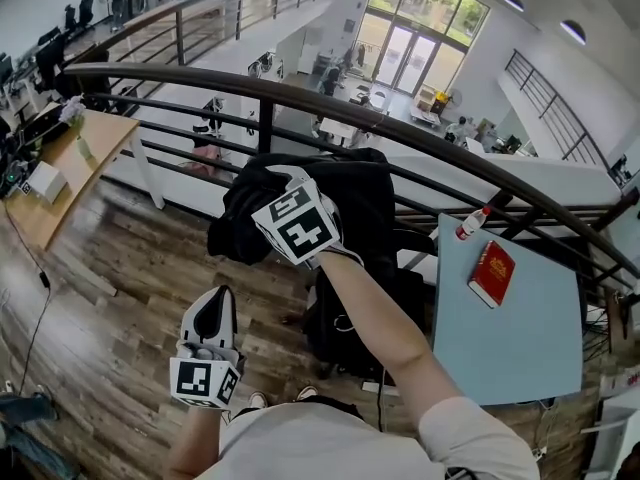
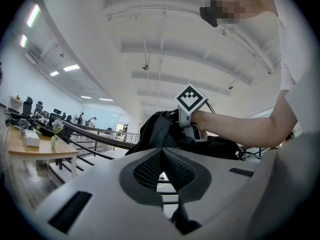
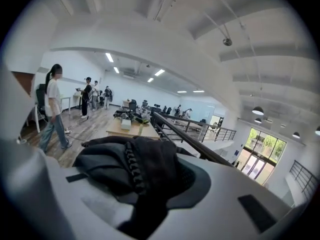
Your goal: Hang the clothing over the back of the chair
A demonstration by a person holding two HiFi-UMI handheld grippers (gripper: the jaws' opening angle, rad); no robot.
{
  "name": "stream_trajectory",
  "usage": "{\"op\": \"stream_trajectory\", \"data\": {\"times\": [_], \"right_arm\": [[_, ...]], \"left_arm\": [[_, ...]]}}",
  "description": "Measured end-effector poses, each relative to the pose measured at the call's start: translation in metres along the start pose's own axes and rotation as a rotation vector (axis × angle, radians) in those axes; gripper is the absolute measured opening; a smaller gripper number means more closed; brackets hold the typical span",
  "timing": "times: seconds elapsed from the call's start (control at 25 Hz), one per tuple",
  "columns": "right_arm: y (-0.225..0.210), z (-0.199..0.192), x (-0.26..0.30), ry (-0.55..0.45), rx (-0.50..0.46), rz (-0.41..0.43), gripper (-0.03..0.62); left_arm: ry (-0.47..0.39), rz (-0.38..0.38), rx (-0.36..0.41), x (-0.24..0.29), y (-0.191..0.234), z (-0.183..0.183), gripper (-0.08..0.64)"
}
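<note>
left hand-held gripper (image 1: pixel 214 313): jaws together, nothing between them | right hand-held gripper (image 1: pixel 285 190): clamped on the black clothing (image 1: pixel 245 223) | clothing: bunched at the top of the black chair (image 1: pixel 350 328), beside the railing (image 1: pixel 430 140)

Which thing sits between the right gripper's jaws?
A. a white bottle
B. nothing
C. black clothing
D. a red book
C: the right gripper view shows the black clothing bunched between the jaws of the right gripper.
</note>
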State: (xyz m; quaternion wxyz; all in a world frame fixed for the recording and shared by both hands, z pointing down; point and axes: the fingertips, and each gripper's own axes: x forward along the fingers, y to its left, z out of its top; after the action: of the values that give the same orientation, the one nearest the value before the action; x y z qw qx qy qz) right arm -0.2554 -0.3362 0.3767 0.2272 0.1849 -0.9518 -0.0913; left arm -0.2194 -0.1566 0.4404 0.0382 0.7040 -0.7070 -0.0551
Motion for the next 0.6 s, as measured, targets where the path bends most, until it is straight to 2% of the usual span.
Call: {"op": "stream_trajectory", "data": {"times": [0.08, 0.2, 0.32, 0.48, 0.6], "right_arm": [[0.011, -0.011, 0.004, 0.088, -0.075, 0.036, 0.094], [0.025, -0.034, 0.011, 0.225, -0.221, 0.065, 0.157], [0.035, -0.050, 0.015, 0.305, -0.336, 0.071, 0.200], [0.047, -0.059, 0.012, 0.350, -0.389, 0.098, 0.239], [0.046, -0.060, 0.007, 0.373, -0.421, 0.082, 0.262]], "left_arm": [[-0.003, 0.000, -0.004, -0.001, -0.001, 0.000, 0.021], [-0.003, -0.007, -0.005, -0.001, -0.002, 0.000, 0.021], [-0.003, -0.009, -0.009, -0.003, 0.000, 0.001, 0.021], [0.001, -0.018, -0.012, -0.005, 0.004, -0.001, 0.021], [0.006, -0.029, -0.017, -0.006, 0.005, -0.003, 0.021]]}}
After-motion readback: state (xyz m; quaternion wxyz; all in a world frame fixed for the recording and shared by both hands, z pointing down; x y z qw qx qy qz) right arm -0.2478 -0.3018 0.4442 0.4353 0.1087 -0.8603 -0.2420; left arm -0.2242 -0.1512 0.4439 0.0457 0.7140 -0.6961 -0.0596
